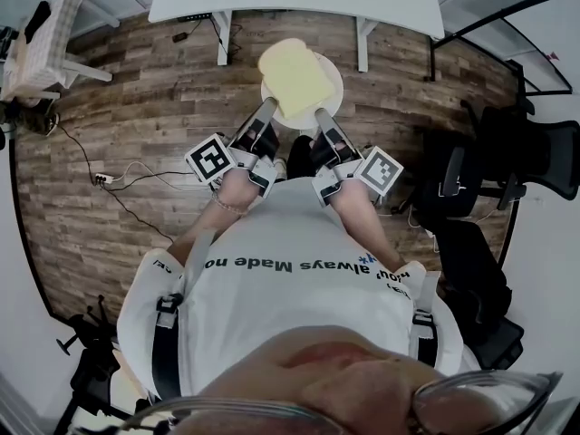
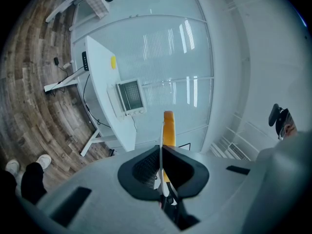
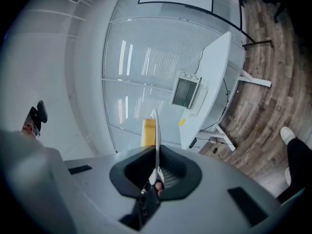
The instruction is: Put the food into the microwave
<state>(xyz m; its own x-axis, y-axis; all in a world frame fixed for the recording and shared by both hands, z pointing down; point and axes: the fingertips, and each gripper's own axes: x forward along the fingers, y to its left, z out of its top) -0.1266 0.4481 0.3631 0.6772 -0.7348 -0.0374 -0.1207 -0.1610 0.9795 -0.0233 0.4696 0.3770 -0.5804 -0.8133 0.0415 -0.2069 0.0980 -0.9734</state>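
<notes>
Tilting could slide the food (image 1: 294,75) off the plate (image 1: 334,82), clamped only at its rim between left gripper (image 1: 268,108) and right gripper (image 1: 322,116).

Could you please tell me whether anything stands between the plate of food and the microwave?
Nothing visible stands between the plate with the food and the microwave on the table; only floor lies between them. Its door looks shut, though, so that would likely have to be opened first.
</notes>
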